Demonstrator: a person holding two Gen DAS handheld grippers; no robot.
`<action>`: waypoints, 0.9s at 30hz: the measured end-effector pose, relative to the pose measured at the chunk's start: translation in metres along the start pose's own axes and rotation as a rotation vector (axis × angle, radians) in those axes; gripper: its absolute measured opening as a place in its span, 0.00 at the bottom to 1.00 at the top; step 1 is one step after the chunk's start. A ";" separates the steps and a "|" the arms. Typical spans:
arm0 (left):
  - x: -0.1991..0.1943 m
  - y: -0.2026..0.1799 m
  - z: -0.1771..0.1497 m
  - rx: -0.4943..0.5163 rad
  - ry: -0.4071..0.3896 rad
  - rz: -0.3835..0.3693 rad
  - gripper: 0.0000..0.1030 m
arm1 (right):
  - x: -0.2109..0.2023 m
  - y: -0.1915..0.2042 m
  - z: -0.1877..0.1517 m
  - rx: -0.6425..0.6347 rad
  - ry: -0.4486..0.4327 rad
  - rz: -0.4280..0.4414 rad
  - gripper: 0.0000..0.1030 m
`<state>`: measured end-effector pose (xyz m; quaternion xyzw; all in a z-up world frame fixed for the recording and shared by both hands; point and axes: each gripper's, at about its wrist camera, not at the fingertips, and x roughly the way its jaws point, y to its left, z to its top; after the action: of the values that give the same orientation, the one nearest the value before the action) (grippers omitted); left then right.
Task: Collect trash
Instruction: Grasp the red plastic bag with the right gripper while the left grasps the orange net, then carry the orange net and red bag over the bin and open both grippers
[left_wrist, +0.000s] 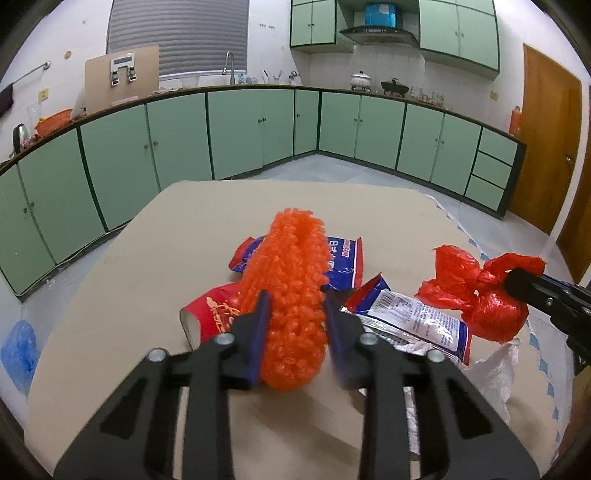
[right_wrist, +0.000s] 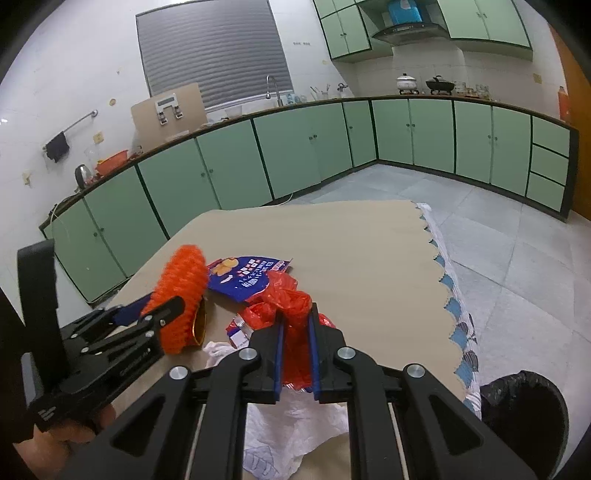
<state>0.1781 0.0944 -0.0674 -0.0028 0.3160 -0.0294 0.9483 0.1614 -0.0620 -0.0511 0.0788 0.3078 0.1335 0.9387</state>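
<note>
My left gripper (left_wrist: 295, 306) is shut on an orange foam net sleeve (left_wrist: 288, 295), held above the table; it also shows in the right wrist view (right_wrist: 181, 299). My right gripper (right_wrist: 295, 314) is shut on a knotted red plastic bag (right_wrist: 291, 306), also seen in the left wrist view (left_wrist: 480, 291). On the table lie a blue snack packet (left_wrist: 343, 262), a red paper cup (left_wrist: 210, 314) on its side, a red-and-silver wrapper (left_wrist: 413, 317) and a crumpled white plastic bag (right_wrist: 291, 428).
The table (left_wrist: 129, 295) has a beige cover with a scalloped right edge (right_wrist: 443, 280). A black-lined trash bin (right_wrist: 524, 410) stands on the floor at the lower right. A blue bag (left_wrist: 18, 350) lies on the floor at left. Green kitchen cabinets (left_wrist: 240, 133) line the walls.
</note>
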 end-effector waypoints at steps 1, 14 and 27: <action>-0.001 0.000 -0.001 -0.001 -0.007 0.004 0.25 | 0.000 0.001 0.000 0.000 -0.001 0.001 0.11; -0.055 -0.002 0.011 -0.026 -0.143 -0.011 0.21 | -0.032 0.009 0.018 -0.021 -0.108 0.023 0.09; -0.090 -0.063 0.003 0.030 -0.199 -0.091 0.21 | -0.079 -0.006 0.014 -0.035 -0.141 -0.023 0.00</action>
<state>0.1048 0.0368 -0.0094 -0.0058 0.2192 -0.0767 0.9726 0.1099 -0.0921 0.0033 0.0683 0.2395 0.1222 0.9607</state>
